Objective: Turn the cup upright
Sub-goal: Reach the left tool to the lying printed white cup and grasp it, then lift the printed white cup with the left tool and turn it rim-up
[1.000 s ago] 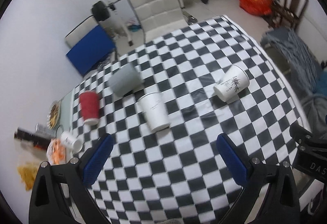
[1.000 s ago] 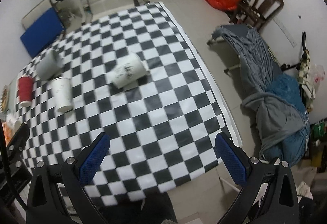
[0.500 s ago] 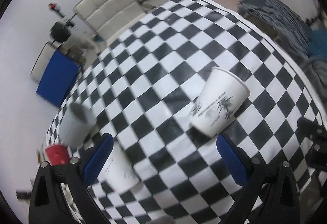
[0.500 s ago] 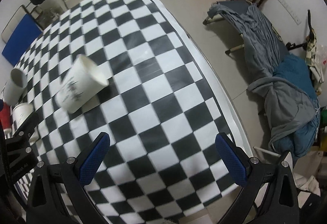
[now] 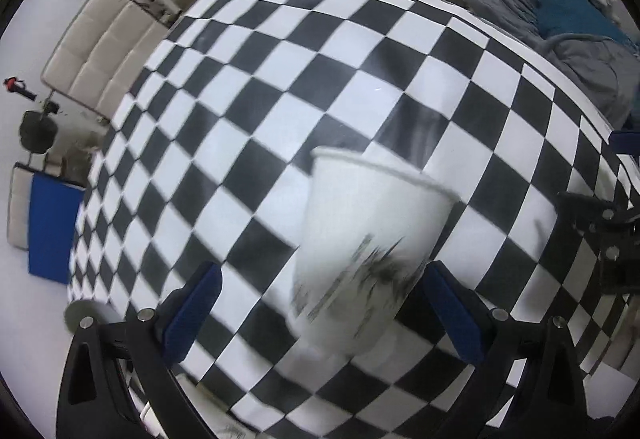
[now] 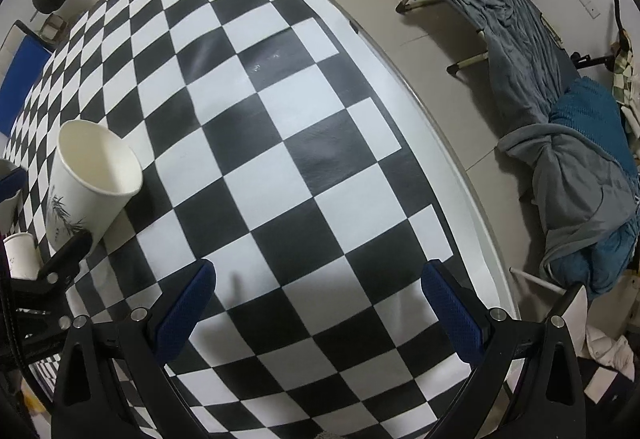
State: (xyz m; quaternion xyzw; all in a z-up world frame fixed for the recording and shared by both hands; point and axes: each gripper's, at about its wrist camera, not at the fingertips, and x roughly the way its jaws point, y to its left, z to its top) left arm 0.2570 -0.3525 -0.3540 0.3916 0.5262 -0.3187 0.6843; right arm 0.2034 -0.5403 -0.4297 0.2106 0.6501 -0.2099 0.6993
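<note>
We see the white paper cup (image 5: 360, 263) lying tipped on the checkered tablecloth (image 5: 280, 87), its mouth toward 12 o'clock, between the spread fingers of our left gripper (image 5: 320, 303). Our right gripper (image 6: 320, 303) gapes wide over bare cloth, the cup at its 10 o'clock.

Cup (image 6: 90, 179) — white paper, matt, rolled rim, grey-black printed sprig on the wall. Tablecloth (image 6: 280, 143) — black-and-white checked, smooth, with a soft vinyl-like sheen. Left gripper (image 5: 320, 303) and right gripper (image 6: 318, 303) — matt black plastic with metal screws, finger pads (image 6: 184, 309) of finely textured blue.
</note>
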